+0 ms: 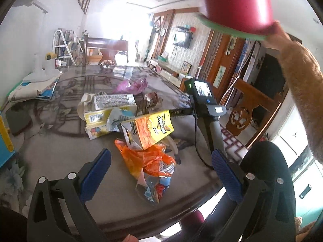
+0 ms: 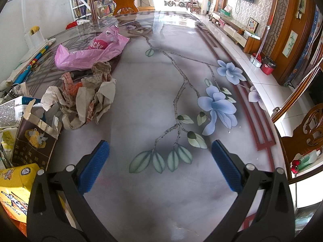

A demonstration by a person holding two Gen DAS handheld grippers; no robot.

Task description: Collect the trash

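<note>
We hold the left tool (image 1: 161, 173) with its blue pads spread wide and empty, low over the crumpled orange plastic snack wrapper (image 1: 147, 161) near the front edge of the glass-covered floral tabletop (image 2: 161, 201), probably our first pickup. The right tool (image 2: 160, 161) is likewise spread and empty over bare glass, with the crumpled brown paper wad (image 2: 84, 100) and the pink plastic bag (image 2: 86, 52) off to its left.
</note>
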